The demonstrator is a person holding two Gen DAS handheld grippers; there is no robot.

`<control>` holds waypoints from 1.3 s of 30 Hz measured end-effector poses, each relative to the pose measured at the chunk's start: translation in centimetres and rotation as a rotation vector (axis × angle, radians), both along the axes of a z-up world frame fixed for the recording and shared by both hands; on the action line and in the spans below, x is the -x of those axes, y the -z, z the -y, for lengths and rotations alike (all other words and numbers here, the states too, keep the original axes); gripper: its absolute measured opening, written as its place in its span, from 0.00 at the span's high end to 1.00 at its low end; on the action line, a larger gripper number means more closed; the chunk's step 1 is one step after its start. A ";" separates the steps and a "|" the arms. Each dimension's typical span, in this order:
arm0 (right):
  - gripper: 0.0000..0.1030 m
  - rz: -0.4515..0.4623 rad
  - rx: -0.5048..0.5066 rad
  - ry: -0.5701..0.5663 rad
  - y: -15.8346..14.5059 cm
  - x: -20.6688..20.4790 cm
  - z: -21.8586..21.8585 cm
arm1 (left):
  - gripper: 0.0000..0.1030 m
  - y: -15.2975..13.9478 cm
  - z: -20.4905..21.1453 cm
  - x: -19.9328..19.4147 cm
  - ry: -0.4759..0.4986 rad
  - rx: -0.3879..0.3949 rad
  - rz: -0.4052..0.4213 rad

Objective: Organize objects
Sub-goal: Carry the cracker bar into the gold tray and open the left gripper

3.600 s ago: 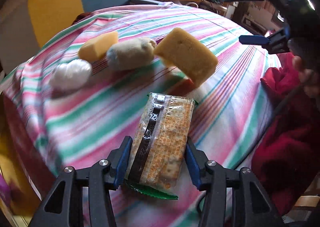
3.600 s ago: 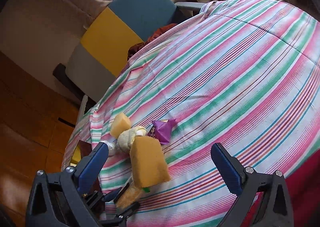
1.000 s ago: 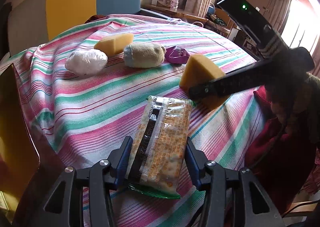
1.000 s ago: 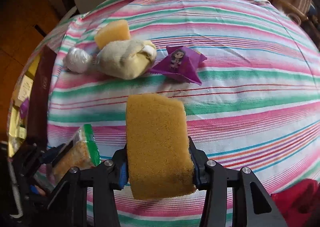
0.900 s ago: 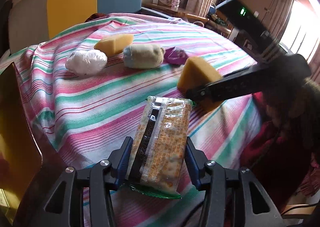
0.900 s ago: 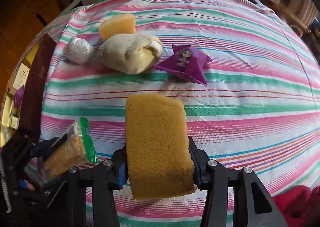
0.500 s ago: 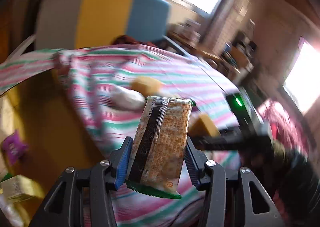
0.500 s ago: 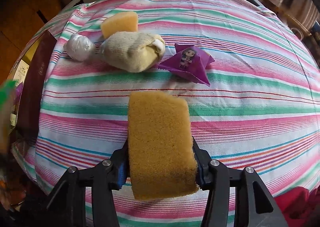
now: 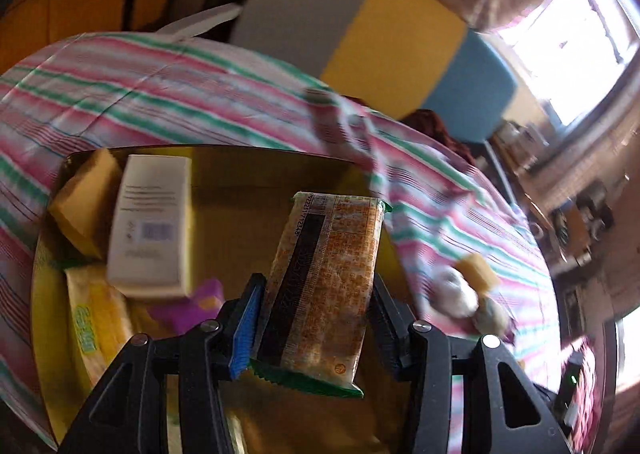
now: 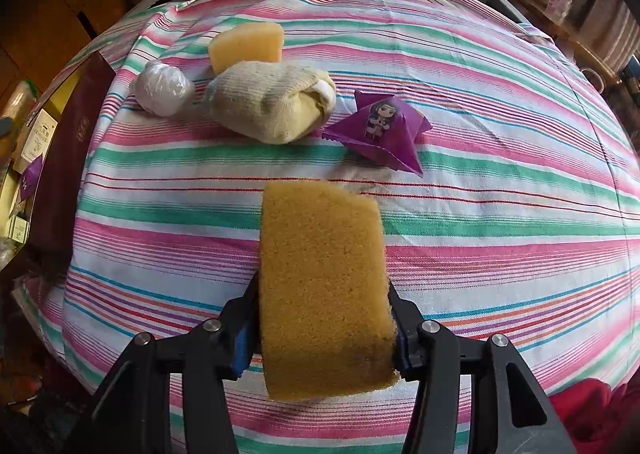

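Left gripper [image 9: 316,318] clamped on a cracker packet [image 9: 324,286], pads pressing both long sides, packet standing lengthwise out between the fingers, green crimped end nearest the camera. It hangs over an open box [image 9: 224,189] with yellow-brown inner walls, set against the striped tablecloth [image 9: 168,85]. Inside the box: white carton [image 9: 152,221] at left, yellow sponge piece [image 9: 84,197] at the far left corner, yellow wrapped pack [image 9: 96,326] near left, purple wrapper [image 9: 192,306] just beside the left finger. View is motion-blurred.

Right gripper [image 10: 324,318] grips a tan sponge block [image 10: 320,286]; jaws have just been opening a little, sponge between them and both pads touching its sides. Sponge sits above the near part of the cloth. Farther on the cloth: purple cartoon sachet [image 10: 380,125] right, rolled cream sock [image 10: 272,105] centre, small yellow sponge [image 10: 248,45] just behind and touching the sock, clear-wrapped white ball [image 10: 160,87] left. Box edge visible far left.
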State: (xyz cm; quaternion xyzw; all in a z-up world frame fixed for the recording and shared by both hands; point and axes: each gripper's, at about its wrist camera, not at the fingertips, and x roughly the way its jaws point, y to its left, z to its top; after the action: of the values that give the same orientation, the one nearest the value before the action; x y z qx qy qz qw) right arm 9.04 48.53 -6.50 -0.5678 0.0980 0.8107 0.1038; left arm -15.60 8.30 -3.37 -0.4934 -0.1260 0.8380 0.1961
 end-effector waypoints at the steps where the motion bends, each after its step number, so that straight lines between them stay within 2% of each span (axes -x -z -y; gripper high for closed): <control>1: 0.47 0.000 0.000 0.000 0.0 0.0 0.0 | 0.51 0.5 0.4 0.9 -0.020 0.008 0.016; 9: 0.46 0.000 -0.001 0.000 0.0 0.0 -0.2 | 0.51 3.7 0.1 5.2 -0.134 0.098 0.063; 14: 0.46 0.001 -0.003 -0.001 0.0 0.1 0.0 | 0.52 4.3 -1.5 6.7 -0.116 0.218 0.020; 19: 0.46 0.001 -0.003 -0.001 0.0 0.2 0.0 | 0.54 4.8 -2.0 7.0 -0.125 0.259 0.027; 24: 0.45 0.001 -0.004 -0.001 0.0 0.2 -0.1 | 0.54 4.0 -1.7 5.7 -0.120 0.283 -0.007; 32: 0.45 0.003 -0.018 -0.010 -0.1 0.5 0.2 | 0.54 0.5 -0.5 0.7 -0.084 0.306 -0.180; 39: 0.45 0.003 -0.041 -0.025 -0.1 0.6 0.5 | 0.54 -1.7 -0.2 -3.8 -0.049 0.308 -0.291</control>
State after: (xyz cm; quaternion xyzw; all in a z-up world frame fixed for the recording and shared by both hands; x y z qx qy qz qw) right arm 8.49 48.08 -6.42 -0.5678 0.0740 0.8130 0.1056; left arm -11.77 8.52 -1.62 -0.3880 0.0215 0.9143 0.1141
